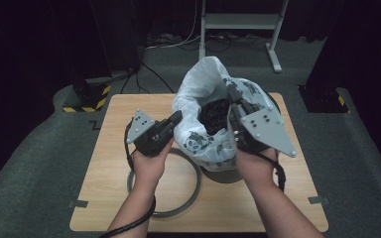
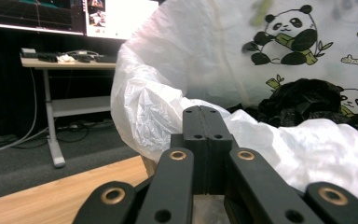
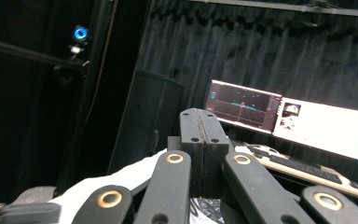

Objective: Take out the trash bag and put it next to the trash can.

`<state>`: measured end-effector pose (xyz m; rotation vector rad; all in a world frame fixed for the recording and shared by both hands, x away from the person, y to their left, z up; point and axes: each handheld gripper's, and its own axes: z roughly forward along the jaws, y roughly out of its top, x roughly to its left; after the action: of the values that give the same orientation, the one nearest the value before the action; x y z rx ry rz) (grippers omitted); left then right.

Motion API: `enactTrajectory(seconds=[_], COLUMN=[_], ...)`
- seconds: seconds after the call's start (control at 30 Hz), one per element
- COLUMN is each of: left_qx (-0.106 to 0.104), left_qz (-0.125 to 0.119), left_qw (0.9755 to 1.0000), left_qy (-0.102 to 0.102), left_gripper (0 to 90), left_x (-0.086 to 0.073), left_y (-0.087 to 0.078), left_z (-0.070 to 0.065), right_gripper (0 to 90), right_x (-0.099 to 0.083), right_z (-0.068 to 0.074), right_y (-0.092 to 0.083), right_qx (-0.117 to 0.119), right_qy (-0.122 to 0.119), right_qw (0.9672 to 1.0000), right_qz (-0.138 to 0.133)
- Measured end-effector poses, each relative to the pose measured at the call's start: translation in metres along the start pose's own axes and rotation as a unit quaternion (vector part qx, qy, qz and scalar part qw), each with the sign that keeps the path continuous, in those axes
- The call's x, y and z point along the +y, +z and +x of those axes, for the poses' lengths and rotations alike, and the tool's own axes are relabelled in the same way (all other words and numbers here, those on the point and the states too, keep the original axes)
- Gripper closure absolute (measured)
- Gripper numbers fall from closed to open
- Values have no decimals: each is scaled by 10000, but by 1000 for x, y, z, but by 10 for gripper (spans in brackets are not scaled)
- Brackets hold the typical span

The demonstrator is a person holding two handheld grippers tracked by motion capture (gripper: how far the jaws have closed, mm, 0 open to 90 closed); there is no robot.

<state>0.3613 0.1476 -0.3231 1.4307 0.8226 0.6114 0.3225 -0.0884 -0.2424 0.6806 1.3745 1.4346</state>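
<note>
Lab (black curtains (image 3: 261,42), monitors (image 3: 289,119)).

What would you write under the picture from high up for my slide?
Two hand-held grippers, left and right, meet a white panda-print bag on a wooden table.

bag (image 1: 202,94): thin white plastic film, crinkled, semi-transp., slight sheen, w/ printed pandas
bag content (image 1: 215,115): black, crumpled, a bit glossy, material unclear
table (image 1: 129,163): light wood-look top, smooth, matt
ring (image 1: 194,191): grey, smooth, matt, prob. plastic
left gripper (image 2: 207,122): black matt plastic, brass-colour bushings
right gripper (image 3: 199,123): same finish; grey plate smooth, matt
floor (image 1: 34,163): grey carpet, rough
</note>
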Motion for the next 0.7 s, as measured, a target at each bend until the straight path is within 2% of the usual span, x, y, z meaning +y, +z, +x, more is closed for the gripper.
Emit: enactTrajectory(seconds=[0.1,0.27,0.4,0.53,0.63,0.7], left_qx=[-29,-19,-70,-119,-146,-212], left_qz=[55,-8,23,66,46,-1], left_qw=[10000,10000,10000,9999,9998,9995], left_qy=[4,-39,-29,-56,-141,-249], left_gripper=[898,898,898,897,895,894], left_x=[-2,-2,-1,-2,-2,0], left_y=[1,-1,-1,-2,-3,-5], left_z=[-1,-2,-3,0,0,1], right_gripper=[900,900,900,900,900,900], right_x=[-5,-15,-24,-37,-44,-54], right_z=[19,47,60,74,80,85], right_y=[1,-2,-2,-1,-1,-1], right_qx=[108,232,404,621,709,793], right_qy=[-216,-559,-617,-656,-703,-664], right_qw=[9997,9981,9973,9957,9946,9936], right_qz=[-1,-57,12,199,295,458])
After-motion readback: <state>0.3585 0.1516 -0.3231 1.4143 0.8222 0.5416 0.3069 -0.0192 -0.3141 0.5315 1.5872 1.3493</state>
